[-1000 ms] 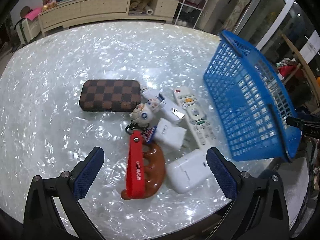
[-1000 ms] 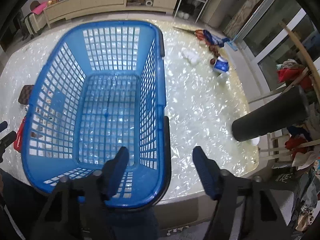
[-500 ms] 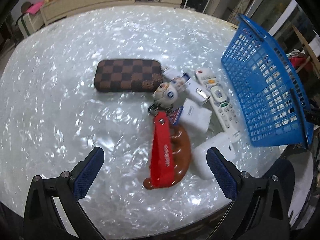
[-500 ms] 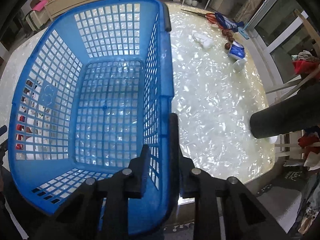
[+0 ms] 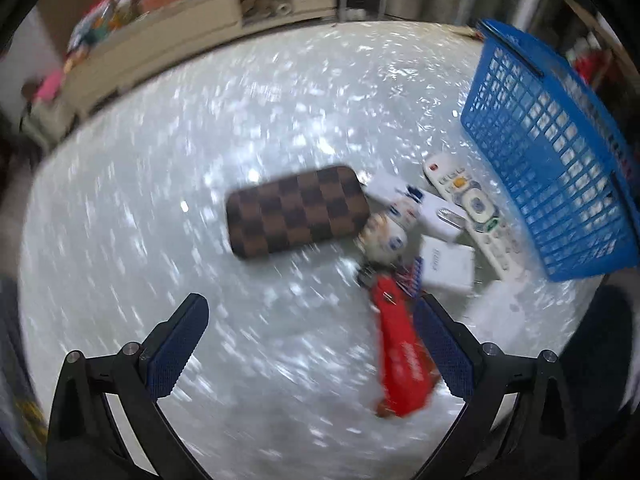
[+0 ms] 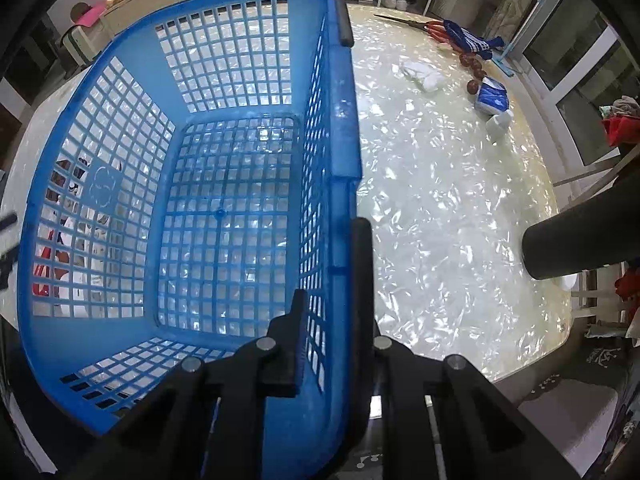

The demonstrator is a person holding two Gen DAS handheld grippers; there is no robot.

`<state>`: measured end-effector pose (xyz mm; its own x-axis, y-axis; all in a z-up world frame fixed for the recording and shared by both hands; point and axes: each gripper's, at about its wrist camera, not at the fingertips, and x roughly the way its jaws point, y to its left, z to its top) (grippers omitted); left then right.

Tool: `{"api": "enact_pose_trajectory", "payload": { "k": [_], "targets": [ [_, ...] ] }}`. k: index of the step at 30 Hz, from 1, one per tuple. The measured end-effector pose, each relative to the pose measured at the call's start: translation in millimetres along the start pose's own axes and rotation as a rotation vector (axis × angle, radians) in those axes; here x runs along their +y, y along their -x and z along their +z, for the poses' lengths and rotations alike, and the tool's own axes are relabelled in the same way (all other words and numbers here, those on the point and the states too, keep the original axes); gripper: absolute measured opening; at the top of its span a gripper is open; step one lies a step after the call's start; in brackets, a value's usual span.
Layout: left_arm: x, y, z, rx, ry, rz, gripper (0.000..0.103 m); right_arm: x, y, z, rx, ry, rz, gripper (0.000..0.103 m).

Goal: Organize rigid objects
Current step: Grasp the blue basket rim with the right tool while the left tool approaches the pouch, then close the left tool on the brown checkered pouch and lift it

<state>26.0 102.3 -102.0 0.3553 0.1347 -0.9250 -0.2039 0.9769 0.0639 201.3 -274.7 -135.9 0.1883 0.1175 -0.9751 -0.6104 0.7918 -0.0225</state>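
My right gripper (image 6: 332, 292) is shut on the right rim of the blue basket (image 6: 224, 184), which is empty and tilted; it also shows in the left wrist view (image 5: 548, 176). My left gripper (image 5: 312, 328) is open above the pearly table (image 5: 160, 200). Ahead of it lie a brown checkered case (image 5: 296, 210), a round toy keychain (image 5: 386, 234) with a red strap (image 5: 400, 356), a white remote (image 5: 472, 208), a white tube (image 5: 420, 208) and a white charger (image 5: 448, 264). The left view is blurred.
On the table right of the basket lie a blue-white packet (image 6: 492, 98), a white cloth (image 6: 424, 74) and small brown fruits (image 6: 472, 62). A black cylinder (image 6: 580, 236) juts in at right. A long cabinet (image 5: 192, 28) stands behind the table.
The right gripper closed onto the basket rim and tipped the basket. The left gripper swung left, so the objects now sit to its right.
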Motion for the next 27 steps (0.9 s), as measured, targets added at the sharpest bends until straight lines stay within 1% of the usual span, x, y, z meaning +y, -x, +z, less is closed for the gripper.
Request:
{"api": "enact_pose_trajectory", "payload": {
  "k": [1, 4, 7, 11, 14, 17, 20, 25, 27],
  "targets": [
    [-0.3, -1.1, 4.4, -0.007, -0.056, 0.013, 0.102, 0.3, -0.3, -0.2, -0.001, 0.002, 0.003, 0.012],
    [0.7, -4.9, 12.9, -0.017, -0.179, 0.028, 0.102, 0.6, -0.5, 0.7, -0.004, 0.004, 0.016, 0.012],
    [1.5, -13.2, 20.1, -0.011, -0.259, -0.008, 0.102, 1.9, 0.5, 2.5, -0.005, 0.007, 0.025, 0.012],
    [1.7, -29.0, 26.1, 0.024, -0.347, -0.036, 0.102, 4.9, 1.6, 5.0, -0.004, 0.017, 0.031, 0.012],
    [0.1, -40.7, 29.5, 0.007, -0.446, -0.045, 0.102, 6.1, 1.6, 4.9, 0.003, 0.017, 0.032, 0.012],
    [2.5, -54.8, 35.9, 0.013, -0.509, -0.058, 0.102, 5.8, 1.4, 3.9, 0.012, 0.019, 0.039, 0.012],
    [4.8, -71.4, 46.9, 0.032, -0.544, -0.062, 0.102, 3.9, 0.4, 0.9, 0.021, 0.022, 0.028, 0.012],
    [4.2, -86.9, 55.7, 0.039, -0.618, -0.140, 0.102, -2.4, -3.7, -3.8, 0.038, 0.005, 0.041, 0.012],
    [3.4, -90.8, 56.1, 0.041, -0.646, -0.147, 0.103, -2.2, -5.2, -4.4, 0.044, 0.005, 0.036, 0.012]
  ]
}}
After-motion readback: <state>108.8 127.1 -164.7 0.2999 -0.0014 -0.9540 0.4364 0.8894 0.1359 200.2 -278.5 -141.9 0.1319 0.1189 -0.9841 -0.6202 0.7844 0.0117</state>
